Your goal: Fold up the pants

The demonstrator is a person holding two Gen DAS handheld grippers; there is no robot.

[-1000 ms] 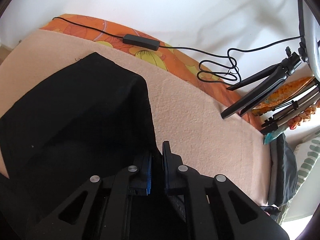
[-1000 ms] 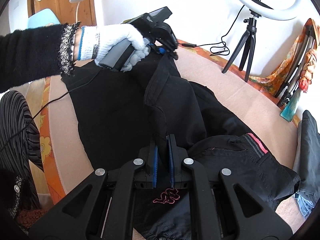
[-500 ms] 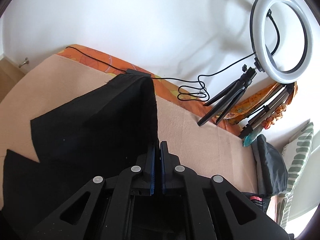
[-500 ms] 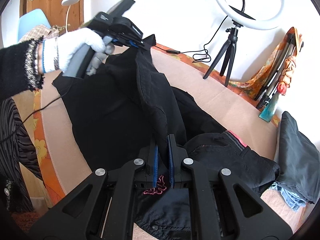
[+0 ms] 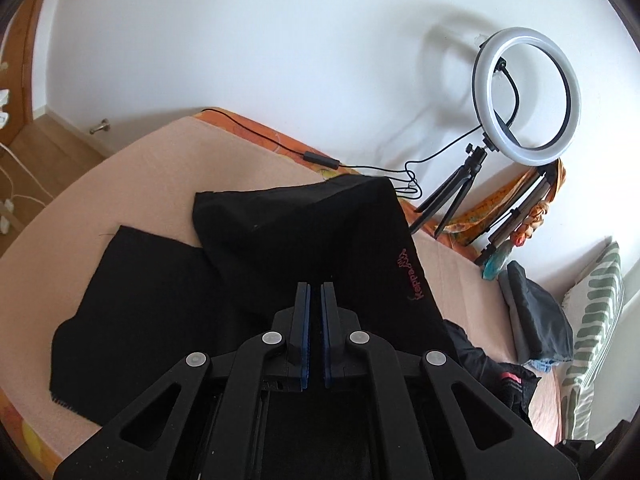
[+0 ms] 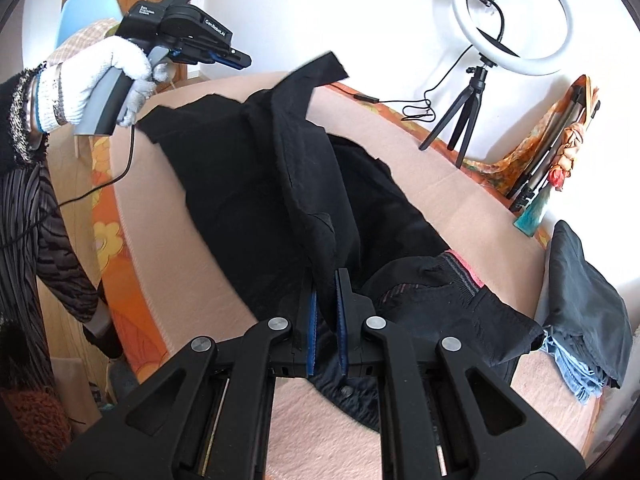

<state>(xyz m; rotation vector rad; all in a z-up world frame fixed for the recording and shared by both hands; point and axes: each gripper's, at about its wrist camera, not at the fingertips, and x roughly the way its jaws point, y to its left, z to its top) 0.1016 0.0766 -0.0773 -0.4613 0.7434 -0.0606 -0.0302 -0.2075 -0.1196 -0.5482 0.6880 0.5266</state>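
Black pants lie on a peach blanket over the bed. One leg is lifted into a ridge, its free end hanging in the air. My right gripper is shut on a fold of that leg. The waistband with a pink stripe lies to its right. My left gripper is held high at the upper left, clear of the cloth, its jaws nearly together with nothing between them. In the left wrist view the left gripper hovers over the pants, which show a pink logo.
A ring light on a tripod stands at the bed's far edge with its cable on the orange sheet. Folded dark and blue clothes lie at the right. A striped pillow is beyond them.
My left gripper has let go of the pant leg end and risen away from it. The freed leg end now hangs in the air. My right gripper keeps its hold.
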